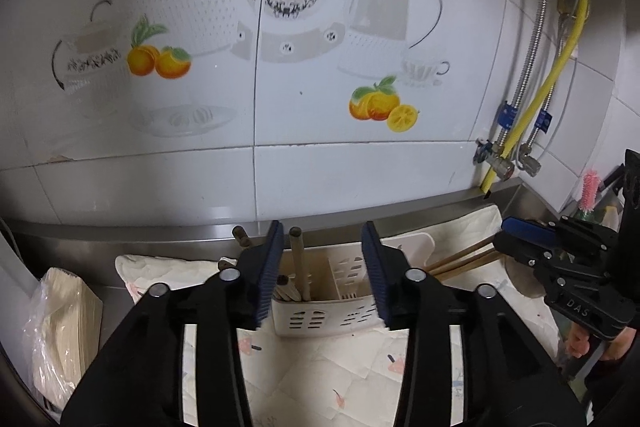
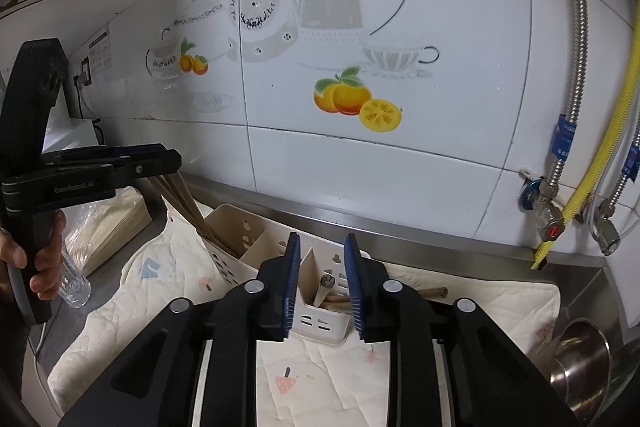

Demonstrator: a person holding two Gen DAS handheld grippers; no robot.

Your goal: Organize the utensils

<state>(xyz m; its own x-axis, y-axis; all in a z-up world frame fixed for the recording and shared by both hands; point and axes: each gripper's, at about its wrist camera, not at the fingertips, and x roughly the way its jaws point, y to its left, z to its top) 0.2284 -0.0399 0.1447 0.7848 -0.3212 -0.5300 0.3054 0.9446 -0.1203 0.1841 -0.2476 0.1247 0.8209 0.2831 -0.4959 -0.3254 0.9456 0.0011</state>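
**Utensil caddy and chopsticks on quilted cloth**

Nearest, the left gripper [image 1: 322,275] is hanging wide apart with ribbed blue pads, gripping nothing. The right gripper [image 2: 322,287] is likewise gaping, empty. Between both sets of fingers a cream plastic caddy [image 1: 332,319] with slotted walls and dividers is sitting on a quilted patterned cloth [image 1: 320,379] over the steel table [image 1: 108,247]. Wooden chopsticks [image 1: 298,263] are standing in one compartment; more [image 2: 188,207] are leaning out of the end one. Behind, glossy printed tiles [image 1: 320,167] are lining the wall.

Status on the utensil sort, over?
Left gripper open, right gripper open, both empty. Chopsticks upright in caddy, loose chopsticks beside it. Path clear.
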